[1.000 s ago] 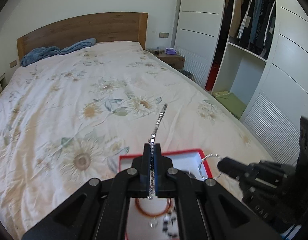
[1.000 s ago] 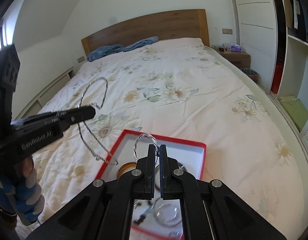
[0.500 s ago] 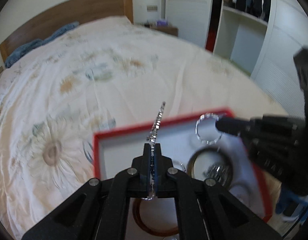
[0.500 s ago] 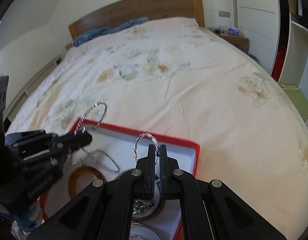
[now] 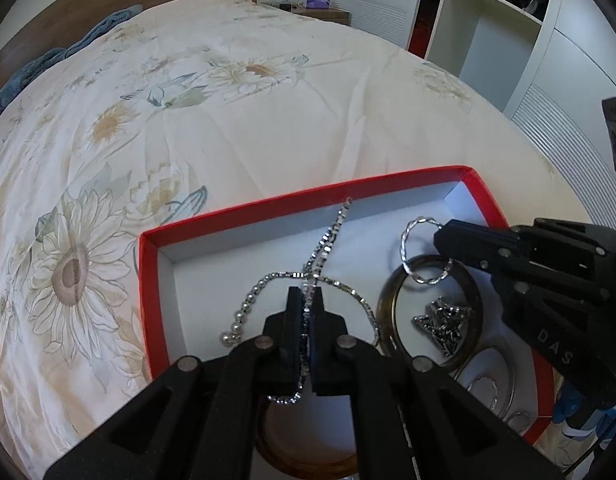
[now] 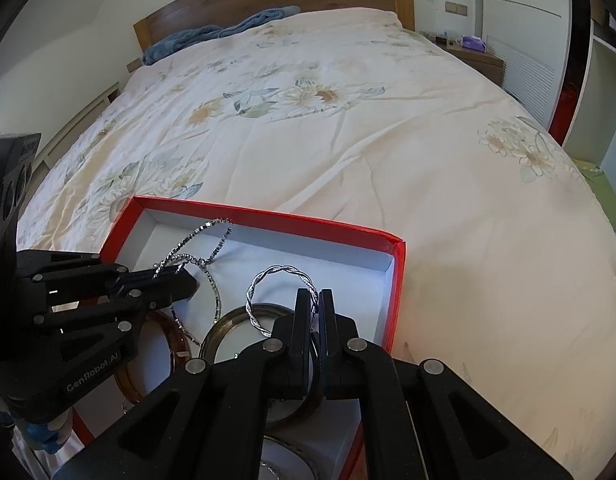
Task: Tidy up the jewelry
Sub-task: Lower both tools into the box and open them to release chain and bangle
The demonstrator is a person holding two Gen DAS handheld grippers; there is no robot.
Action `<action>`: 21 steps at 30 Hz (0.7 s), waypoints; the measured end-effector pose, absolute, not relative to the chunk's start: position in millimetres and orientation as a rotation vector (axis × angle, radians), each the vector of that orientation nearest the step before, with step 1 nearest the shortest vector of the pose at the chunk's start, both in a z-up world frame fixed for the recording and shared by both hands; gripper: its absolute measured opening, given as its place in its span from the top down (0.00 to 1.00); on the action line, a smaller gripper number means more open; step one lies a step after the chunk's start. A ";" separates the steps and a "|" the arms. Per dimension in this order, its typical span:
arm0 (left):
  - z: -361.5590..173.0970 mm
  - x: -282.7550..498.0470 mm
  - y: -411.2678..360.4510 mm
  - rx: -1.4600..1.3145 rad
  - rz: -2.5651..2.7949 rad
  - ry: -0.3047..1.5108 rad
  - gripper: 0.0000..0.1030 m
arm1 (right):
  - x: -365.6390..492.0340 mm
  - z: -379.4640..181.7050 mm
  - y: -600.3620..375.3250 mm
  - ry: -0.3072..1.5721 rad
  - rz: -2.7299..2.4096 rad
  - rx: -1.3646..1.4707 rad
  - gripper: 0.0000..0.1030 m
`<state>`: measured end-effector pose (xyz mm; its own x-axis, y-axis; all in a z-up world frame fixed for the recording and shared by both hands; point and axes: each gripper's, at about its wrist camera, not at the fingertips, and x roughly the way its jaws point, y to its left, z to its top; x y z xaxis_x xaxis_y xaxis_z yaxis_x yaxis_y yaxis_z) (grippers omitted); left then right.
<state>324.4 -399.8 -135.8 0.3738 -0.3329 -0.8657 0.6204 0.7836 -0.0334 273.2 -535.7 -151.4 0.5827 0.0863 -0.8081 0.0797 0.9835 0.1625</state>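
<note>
A red box with a white inside lies on the flowered bedspread. My left gripper hangs over its left half with a sparkling silver chain between its fingers. Its jaws are opening slightly, and the chain's loop drapes onto the box floor. My right gripper is shut on a twisted silver bangle, held just above a dark bangle in the box. Each gripper shows in the other's view: the right gripper and the left gripper.
Inside the box lie an amber bangle, a heap of small metal pieces and some thin silver rings. The bed stretches away beyond the box. A wardrobe stands to the right.
Both grippers have come down from above the bed to just over the box. The chain, which hung free, now trails onto the box floor. The bangle now hovers over the dark bangle.
</note>
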 end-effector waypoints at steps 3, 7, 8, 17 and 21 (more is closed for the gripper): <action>-134.9 324.5 -400.7 0.324 -0.621 1.024 0.96 | 271.7 -150.5 -535.7 0.952 -0.003 0.189 0.96; -135.2 326.4 -400.9 0.325 -0.604 1.025 0.92 | 270.3 -149.3 -536.8 0.957 -0.012 0.190 0.93; -135.3 328.4 -400.8 0.325 -0.595 1.025 0.86 | 269.9 -148.6 -537.5 0.957 -0.014 0.189 0.89; -119.2 323.6 -394.9 0.306 -0.552 0.977 0.62 | 256.6 -136.5 -538.5 0.935 -0.024 0.196 0.70; -104.5 310.9 -390.2 0.305 -0.547 0.943 0.57 | 246.0 -126.9 -538.4 0.918 -0.032 0.215 0.68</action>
